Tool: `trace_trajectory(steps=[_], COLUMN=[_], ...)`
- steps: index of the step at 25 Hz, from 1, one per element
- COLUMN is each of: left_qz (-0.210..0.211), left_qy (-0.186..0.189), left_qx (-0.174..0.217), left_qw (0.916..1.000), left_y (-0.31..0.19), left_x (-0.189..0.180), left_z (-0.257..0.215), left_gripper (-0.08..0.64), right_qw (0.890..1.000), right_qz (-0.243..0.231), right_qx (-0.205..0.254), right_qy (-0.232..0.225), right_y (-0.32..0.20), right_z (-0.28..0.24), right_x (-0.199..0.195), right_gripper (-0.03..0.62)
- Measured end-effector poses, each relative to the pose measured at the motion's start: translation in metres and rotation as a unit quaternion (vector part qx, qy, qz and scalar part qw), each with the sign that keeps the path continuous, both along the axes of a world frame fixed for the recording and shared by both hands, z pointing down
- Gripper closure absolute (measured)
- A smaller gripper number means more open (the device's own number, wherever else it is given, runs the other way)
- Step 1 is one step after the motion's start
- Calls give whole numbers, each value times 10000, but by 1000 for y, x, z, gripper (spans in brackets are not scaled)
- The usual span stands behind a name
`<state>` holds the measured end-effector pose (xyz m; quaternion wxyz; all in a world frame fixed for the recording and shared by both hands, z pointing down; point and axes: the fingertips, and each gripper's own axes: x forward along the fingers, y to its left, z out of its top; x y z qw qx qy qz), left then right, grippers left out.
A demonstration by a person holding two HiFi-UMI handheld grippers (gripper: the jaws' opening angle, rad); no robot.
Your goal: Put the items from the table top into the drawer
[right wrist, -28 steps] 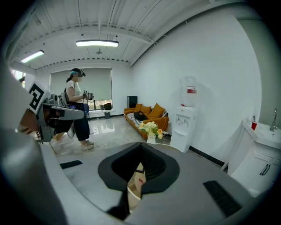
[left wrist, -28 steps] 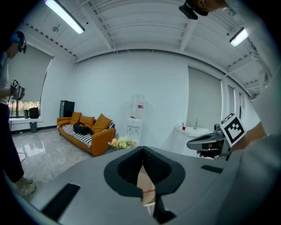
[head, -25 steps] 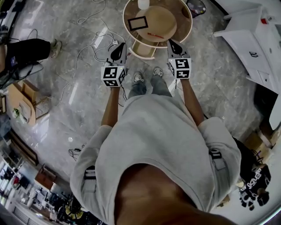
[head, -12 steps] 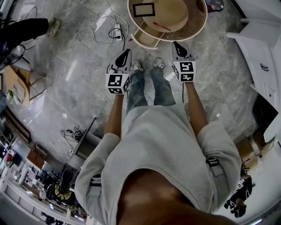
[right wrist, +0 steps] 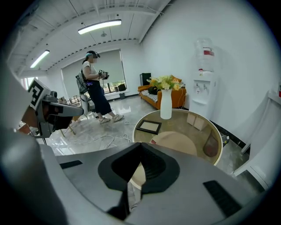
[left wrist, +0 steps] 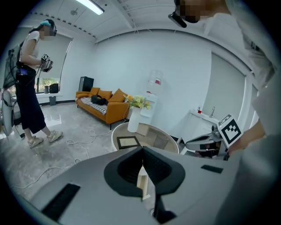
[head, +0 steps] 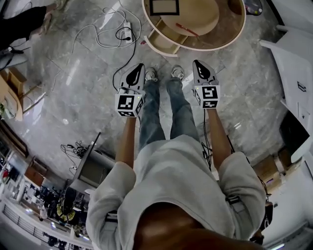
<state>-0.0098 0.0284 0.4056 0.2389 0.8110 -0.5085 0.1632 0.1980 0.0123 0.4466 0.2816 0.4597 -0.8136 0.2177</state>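
The person stood on the marble floor facing a round counter (head: 227,27), with tongs in each hand. The left tongs (head: 140,65) were closed, tips together and nothing between them. The right tongs (head: 197,62) were closed and empty in the same way. Both pointed toward the counter but were well apart from it, one above each shoe.

A dark-edged frame (head: 164,7) lay near the counter's left edge. A tan disc (head: 193,14) lay just beside it toward the middle, and a red pen (head: 188,30) lay at the disc's near edge. In the right gripper view a white vase (right wrist: 165,105) of yellow flowers stood at the counter's far edge. The drawer (head: 164,43) stood open under the near-left rim, and what it held could not be told.

Each pair of tongs carried a cube (head: 128,103) of black-and-white square markers. A water cooler (right wrist: 204,74) by the wall beyond the counter bore a red label too small to read. A white power strip (head: 128,27) and its cables lay on the floor left of the drawer. An orange sofa (left wrist: 103,105) stood further off, and another person (right wrist: 94,88) stood near the windows.
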Motion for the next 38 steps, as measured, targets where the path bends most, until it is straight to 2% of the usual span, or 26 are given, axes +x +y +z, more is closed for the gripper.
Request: trace_trajectory(steps=[10,17,21,28,33,36,38], left_qz=[-194,-224,-203,-228,-269,-270,-286], left_qy=[190,320,370,417,419,407,403], left_qx=[-318,-296,-290,-341,-336,-318,-313], left_qw=[9991,9988,9987,9983,9982,9983,9983], left_y=[30,31,33,41,39,38,37], left_x=[-23,-20,-16,-11,-14,-16,-18], left_z=[89,112,115,114,117,116,116], left_gripper=[545,545,545,545,545,545,545], right_qw=[9990,9981,9944,9725,9585,9433,9350], right_qz=[-265,-406,-735,-1721,-2068,-2396,-2572], right_qx=[-266,-194,-170,-134,-219,-318,-441], right_qy=[255,425,737,1563,1948,2275,2402], right_y=[13,-15,-37,-71,-93,-101,-107], right_z=[89,112,121,143,161,175,184], right_x=[-17,-24,-27,-20,-19,-17,-16], right_gripper=[569,569,569,569,568,565,521])
